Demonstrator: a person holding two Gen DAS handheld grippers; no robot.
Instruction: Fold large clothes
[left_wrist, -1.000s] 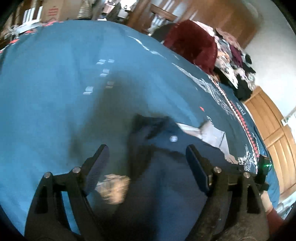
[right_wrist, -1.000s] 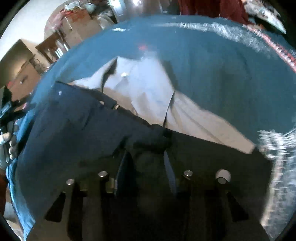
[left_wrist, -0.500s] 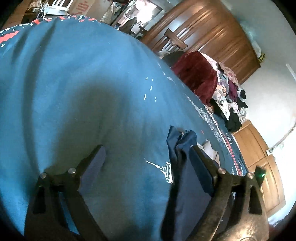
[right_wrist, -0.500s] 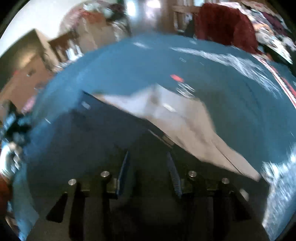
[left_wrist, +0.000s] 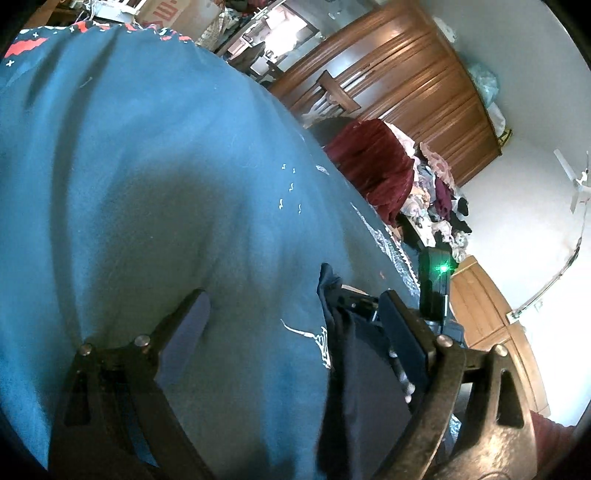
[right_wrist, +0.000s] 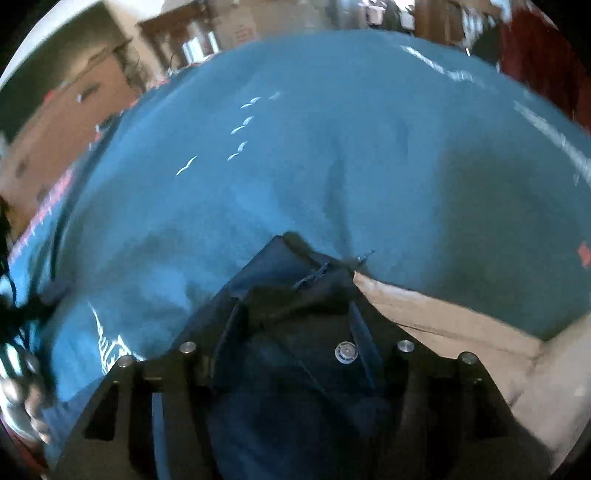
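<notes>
Dark navy garment (right_wrist: 295, 369) raised by one edge above the teal bedspread (left_wrist: 147, 184), probably to carry a fold across. Right hand-held gripper (right_wrist: 295, 317) clamped narrowly on bunched navy cloth, pale lining (right_wrist: 461, 332) trailing alongside. Left hand-held gripper (left_wrist: 291, 314) spread wide, gripping nothing, garment edge just beside one finger.

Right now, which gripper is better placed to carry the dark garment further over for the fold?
The right gripper, probably. Its jaws are shut on the dark garment, which hangs in its grasp. The left gripper is open, with the garment only beside one finger.
</notes>
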